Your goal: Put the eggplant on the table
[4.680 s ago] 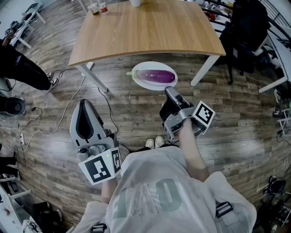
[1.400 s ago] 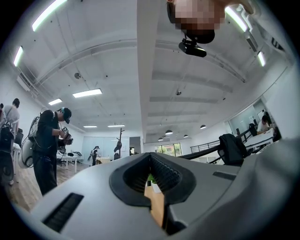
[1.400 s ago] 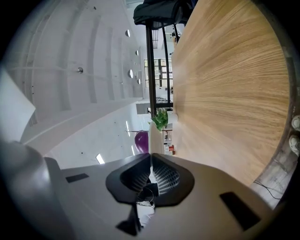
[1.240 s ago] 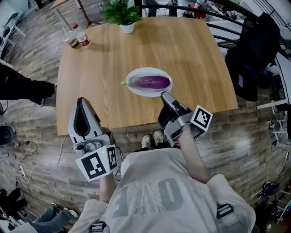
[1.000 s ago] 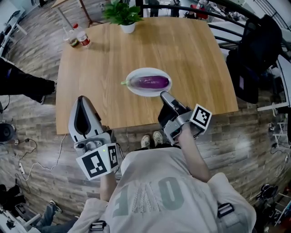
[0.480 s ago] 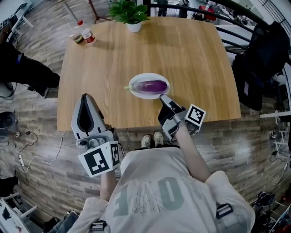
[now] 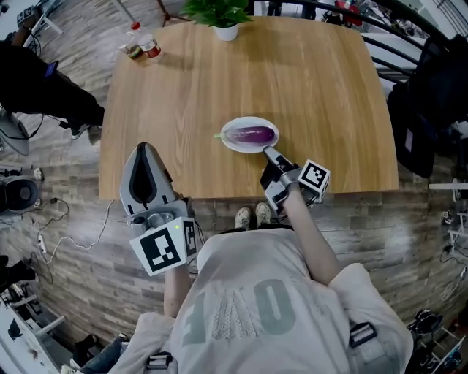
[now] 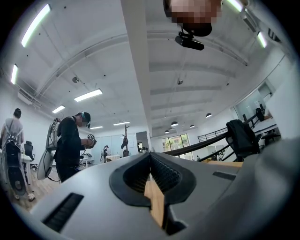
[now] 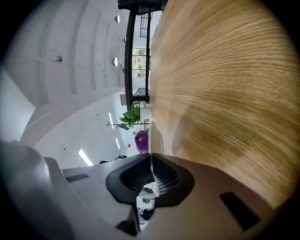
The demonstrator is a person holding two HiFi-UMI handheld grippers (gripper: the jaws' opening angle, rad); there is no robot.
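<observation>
eggplant (image 7: 251, 134) lies lengthwise on white plate (image 7: 232, 144), over the near half of wooden table (image 7: 183, 88); cannot tell whether the plate touches the tabletop. right gripper (image 7: 269, 151) has its jaws pinched on the plate's near rim, and the thin white edge shows between them in the right gripper view. left gripper (image 7: 144, 147) has its jaws pressed together with nothing held, its tip over the table's near left edge. potted plant (image 7: 219, 11) at the table's far edge; bottles (image 7: 140, 45) at its far left corner.

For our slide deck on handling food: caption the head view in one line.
Right claw pinches the rim of a white plate carrying an eggplant over the wooden table.
</observation>
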